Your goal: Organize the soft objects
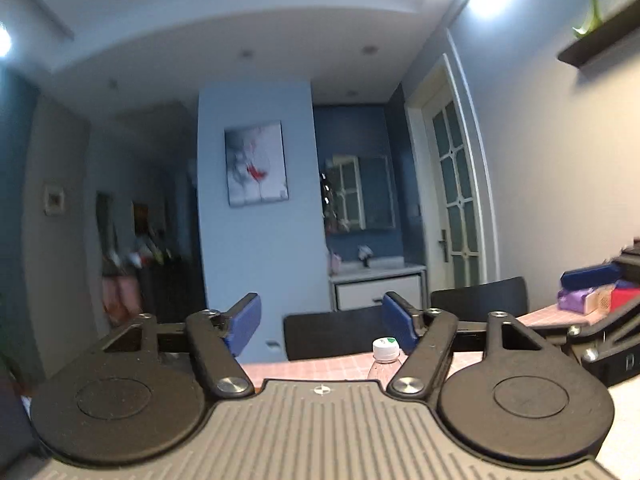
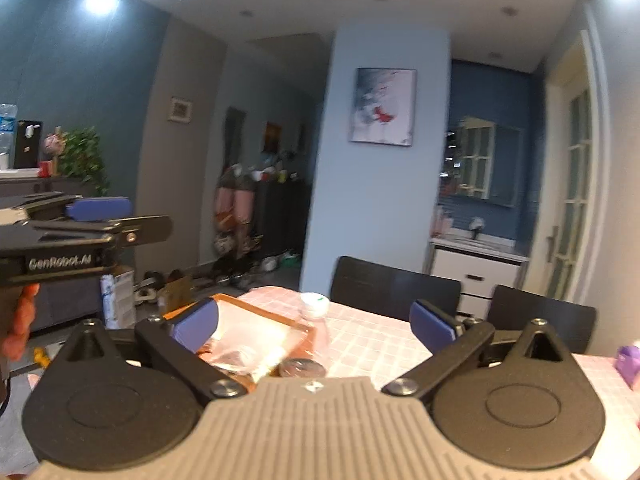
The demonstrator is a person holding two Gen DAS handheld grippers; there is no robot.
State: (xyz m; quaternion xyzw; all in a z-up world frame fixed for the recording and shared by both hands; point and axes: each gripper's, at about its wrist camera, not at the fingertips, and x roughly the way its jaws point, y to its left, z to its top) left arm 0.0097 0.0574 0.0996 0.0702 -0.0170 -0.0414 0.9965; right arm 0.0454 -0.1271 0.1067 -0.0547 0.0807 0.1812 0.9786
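The left gripper (image 1: 320, 322) is held level above the counter (image 1: 320, 366), its blue-padded jaws spread wide with nothing between them. Just below and inside the right jaw stands a clear plastic bottle (image 1: 385, 356) with a white cap, only its top showing. Beyond the gap between the jaws a dark chair back (image 1: 332, 336) rises behind the pink checked counter; a second chair (image 1: 480, 298) sits past the right jaw. Far out to the right of the jaws lie a blue pouch (image 1: 590, 274), a purple packet (image 1: 580, 300) and a red item (image 1: 624, 298), beside the other gripper (image 1: 608, 332), whose jaws cannot be made out.
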